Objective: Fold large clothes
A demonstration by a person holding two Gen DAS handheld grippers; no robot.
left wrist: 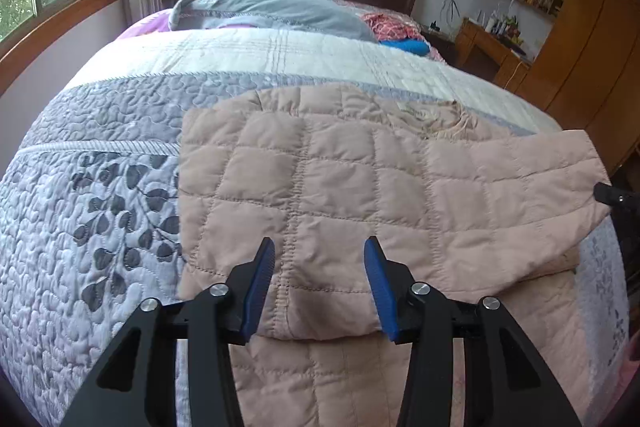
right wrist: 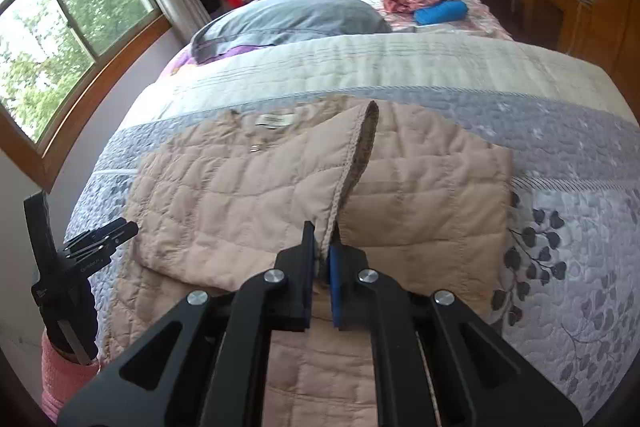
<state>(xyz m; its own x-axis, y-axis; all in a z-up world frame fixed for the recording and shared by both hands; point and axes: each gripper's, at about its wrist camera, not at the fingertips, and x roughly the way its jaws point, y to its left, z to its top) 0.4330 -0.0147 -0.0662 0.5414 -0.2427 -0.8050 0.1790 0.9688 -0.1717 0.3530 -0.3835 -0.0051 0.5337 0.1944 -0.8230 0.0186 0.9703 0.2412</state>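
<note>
2 grippers worked over a pale pink quilted padded jacket spread on the grey-and-white leaf-patterned quilted bedspread. At 6 o'clock, the left gripper hung parted and empty above the jacket; the right gripper was clamped on its trimmed edge.

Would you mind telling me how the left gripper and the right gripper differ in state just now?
The left gripper has its jaws apart with nothing pinched between them, hovering over the pink quilted jacket; the right gripper has its jaws shut on the jacket's trimmed edge. The left sits over flat fabric; the right holds a raised flap. Both have black frames with blue pads and point down at the same jacket.
</note>
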